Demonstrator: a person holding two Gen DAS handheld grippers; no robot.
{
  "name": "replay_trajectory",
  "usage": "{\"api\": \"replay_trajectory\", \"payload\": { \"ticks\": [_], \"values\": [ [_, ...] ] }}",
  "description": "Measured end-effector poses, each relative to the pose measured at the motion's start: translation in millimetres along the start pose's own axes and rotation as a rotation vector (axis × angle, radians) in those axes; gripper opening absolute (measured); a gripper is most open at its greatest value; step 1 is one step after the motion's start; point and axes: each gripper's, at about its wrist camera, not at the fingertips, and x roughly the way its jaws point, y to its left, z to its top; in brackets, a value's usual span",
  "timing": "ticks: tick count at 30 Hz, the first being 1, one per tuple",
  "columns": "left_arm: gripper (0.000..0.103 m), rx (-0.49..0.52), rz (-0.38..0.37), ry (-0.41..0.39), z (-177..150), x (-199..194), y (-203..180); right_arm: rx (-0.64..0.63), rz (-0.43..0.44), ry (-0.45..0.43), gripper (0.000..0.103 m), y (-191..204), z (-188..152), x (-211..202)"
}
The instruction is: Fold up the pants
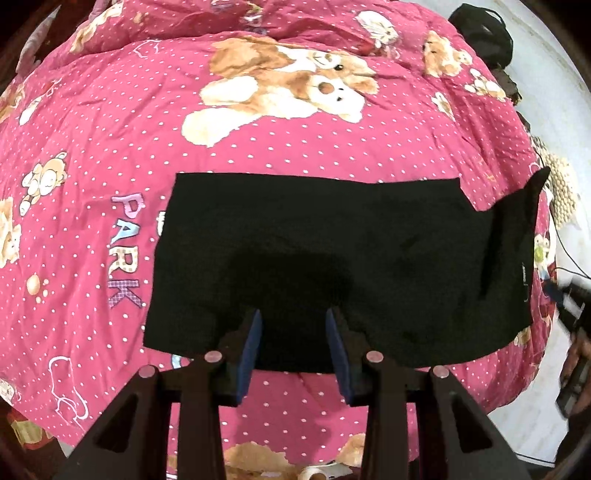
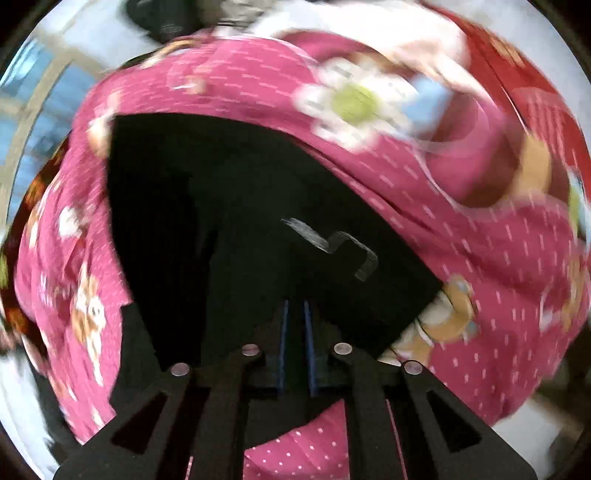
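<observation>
My right gripper [image 2: 294, 314] is pinching the black pants' [image 1: 332, 258] lifted end, my left gripper [image 1: 294, 325] is hovering spread, so folding is looking half done.

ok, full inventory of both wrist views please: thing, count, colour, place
pants: 1, black, folded flat on the bedspread, right end lifted off it
bedspread: 1, pink with white dots and cartoon bears, covers the bed
dark bag: 1, black, past the bed's far right corner
left tool: 1, black with blue pads, open, over the near edge of the pants
right tool: 1, black with blue pads, jaws nearly together over the pants; view blurred, grip unclear
</observation>
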Motion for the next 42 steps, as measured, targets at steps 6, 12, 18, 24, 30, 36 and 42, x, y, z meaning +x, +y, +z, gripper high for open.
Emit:
{"api": "replay_trajectory", "payload": {
  "ticks": [6, 12, 18, 24, 30, 36, 42],
  "values": [
    [0.039, -0.01, -0.005, -0.001, 1, 1, -7, -0.202, 0.118, -0.055, 0.073, 96, 35, 2],
    [0.039, -0.044, 0.006, 0.001, 4, 4, -1, -0.263, -0.033, -0.011, 0.058, 150, 70, 61],
    [0.039, -0.052, 0.008, 0.017, 10, 11, 4, -0.164, -0.005, -0.045, 0.002, 116, 78, 43],
    [0.039, 0.005, 0.011, 0.024, 16, 13, -4, 0.069, 0.008, -0.05, 0.002, 8, 29, -3],
    [0.039, 0.045, 0.011, 0.001, 13, 2, -12, 0.275, -0.057, 0.087, 0.003, -74, -21, 27],
    [0.039, 0.003, 0.012, -0.029, -2, -9, 2, 0.179, -0.18, 0.061, 0.04, -65, -27, 8],
    [0.046, -0.112, -0.015, -0.053, -21, -16, 32, 0.063, -0.232, -0.027, 0.041, -49, -34, -26]
  ]
}}
